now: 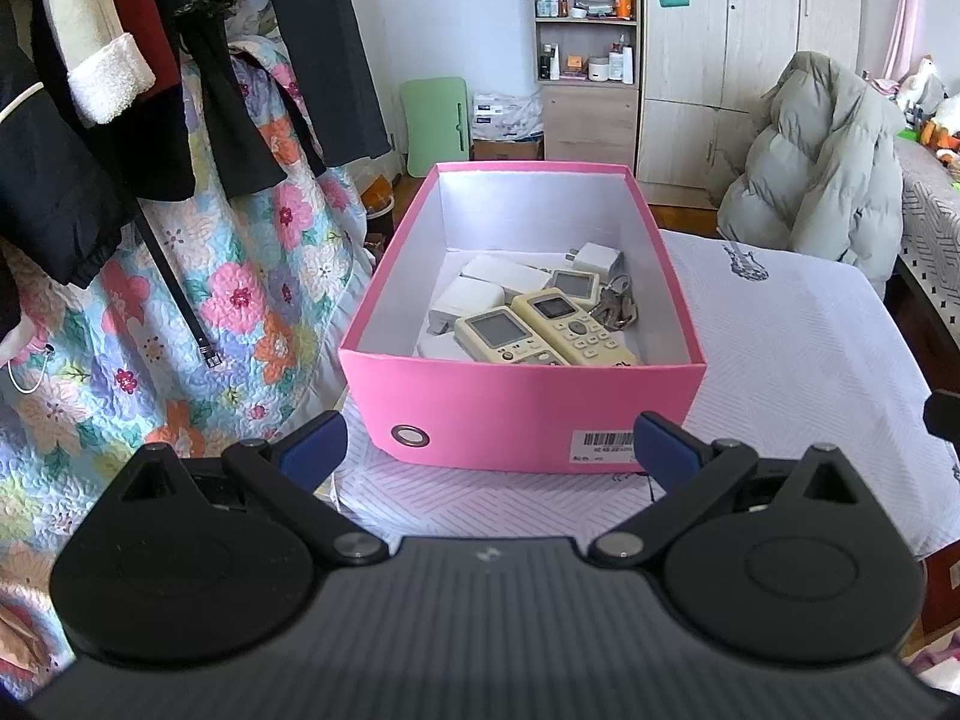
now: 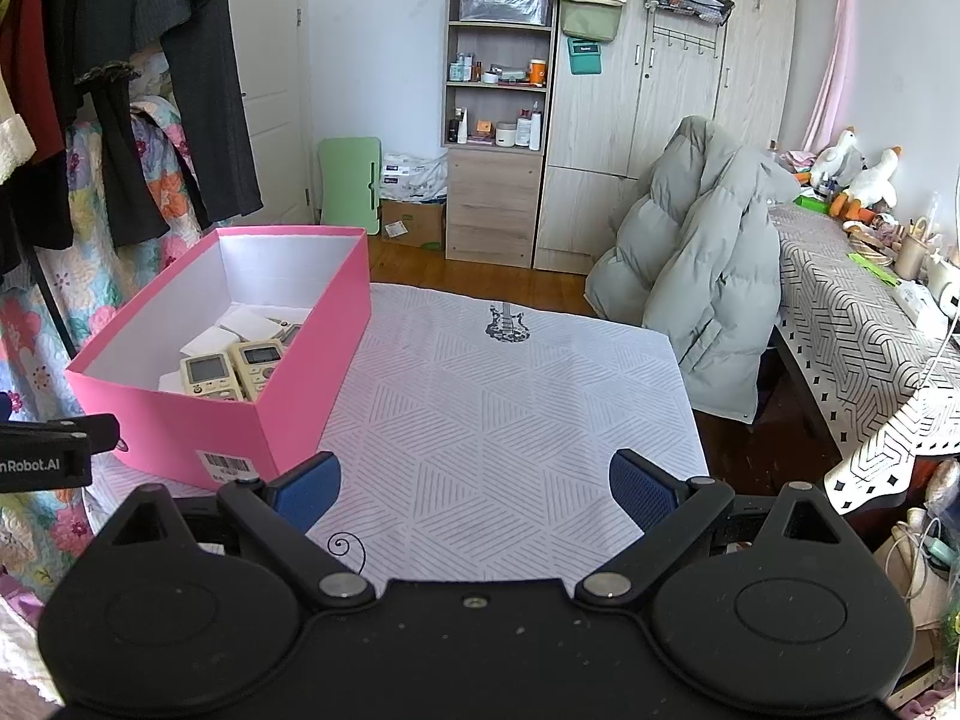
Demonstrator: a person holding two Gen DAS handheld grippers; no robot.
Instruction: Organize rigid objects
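A pink box point(image 1: 528, 408) stands open on the white patterned tablecloth point(image 1: 792, 348). Inside lie two cream remotes point(image 1: 543, 330), white chargers point(image 1: 480, 288), a small grey-screened device point(image 1: 576, 285) and a bunch of keys point(image 1: 618, 303). My left gripper point(image 1: 486, 450) is open and empty just in front of the box's near wall. In the right wrist view the box point(image 2: 300, 372) is at the left with the remotes point(image 2: 234, 369) inside. My right gripper point(image 2: 474, 489) is open and empty above the cloth point(image 2: 510, 408), to the right of the box. The left gripper's body point(image 2: 48, 450) shows at the left edge.
Hanging clothes point(image 1: 120, 90) and a floral quilt point(image 1: 180, 300) are to the left. A grey puffer jacket point(image 2: 702, 276) hangs over a chair behind the table. A shelf unit point(image 2: 498, 120) and wardrobe point(image 2: 660, 90) stand at the back. A cluttered desk point(image 2: 870, 300) is at the right.
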